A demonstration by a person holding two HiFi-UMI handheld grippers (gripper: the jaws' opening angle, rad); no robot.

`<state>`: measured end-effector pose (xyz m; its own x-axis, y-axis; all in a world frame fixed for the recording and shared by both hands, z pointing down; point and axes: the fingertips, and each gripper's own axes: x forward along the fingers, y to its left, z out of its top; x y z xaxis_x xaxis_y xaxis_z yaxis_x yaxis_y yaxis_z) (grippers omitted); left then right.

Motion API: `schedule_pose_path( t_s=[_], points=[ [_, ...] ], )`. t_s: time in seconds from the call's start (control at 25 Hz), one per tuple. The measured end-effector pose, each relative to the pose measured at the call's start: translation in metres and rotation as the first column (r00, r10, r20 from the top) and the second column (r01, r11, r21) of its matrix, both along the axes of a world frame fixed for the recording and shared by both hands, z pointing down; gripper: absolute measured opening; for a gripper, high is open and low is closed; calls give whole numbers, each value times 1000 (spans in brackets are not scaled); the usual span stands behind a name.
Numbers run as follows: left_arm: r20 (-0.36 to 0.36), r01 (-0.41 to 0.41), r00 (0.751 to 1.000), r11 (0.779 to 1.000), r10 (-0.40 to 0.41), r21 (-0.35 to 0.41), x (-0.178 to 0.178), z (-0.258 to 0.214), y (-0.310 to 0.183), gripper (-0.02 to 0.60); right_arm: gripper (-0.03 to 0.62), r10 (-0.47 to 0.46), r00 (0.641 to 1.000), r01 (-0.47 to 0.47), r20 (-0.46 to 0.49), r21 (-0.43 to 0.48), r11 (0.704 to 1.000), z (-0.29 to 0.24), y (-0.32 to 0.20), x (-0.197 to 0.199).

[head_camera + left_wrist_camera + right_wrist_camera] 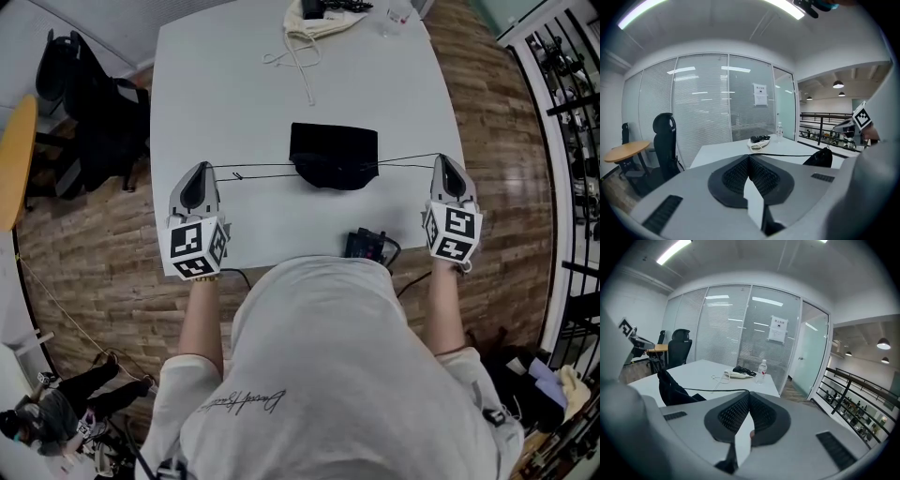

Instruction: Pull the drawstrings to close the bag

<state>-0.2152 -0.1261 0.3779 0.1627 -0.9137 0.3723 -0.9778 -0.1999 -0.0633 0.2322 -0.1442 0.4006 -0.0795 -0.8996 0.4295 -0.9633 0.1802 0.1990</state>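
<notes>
A black drawstring bag (333,155) lies in the middle of the white table (234,84), its mouth bunched toward me. Thin black drawstrings run taut from it to both sides. My left gripper (201,171) is shut on the left drawstring (253,174), and my right gripper (443,161) is shut on the right drawstring (408,158). In the left gripper view the pads meet at the left gripper (750,158) and the cord leads to the bag (819,158). In the right gripper view the right gripper (749,393) pinches the cord running to the bag (670,387).
A cream cloth bag (314,19) with white cords and a water bottle (398,14) sit at the table's far edge. A small black device (367,246) lies near the front edge. A black chair (84,103) and a round wooden table (14,159) stand to the left, a railing (572,112) to the right.
</notes>
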Motion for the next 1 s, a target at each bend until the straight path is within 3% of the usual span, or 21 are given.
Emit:
schedule_pose_path(
  t_s=[0.44,1.0],
  points=[
    [-90,-54,994,998,56,19,35,-4,2,12,25,-132,976,133,174,5,991,-5,0,-46],
    [-109,-87,990,996,87,4,51,1,5,12,25,-204,961,211,186,-15,977,2,5,-74]
  ],
)
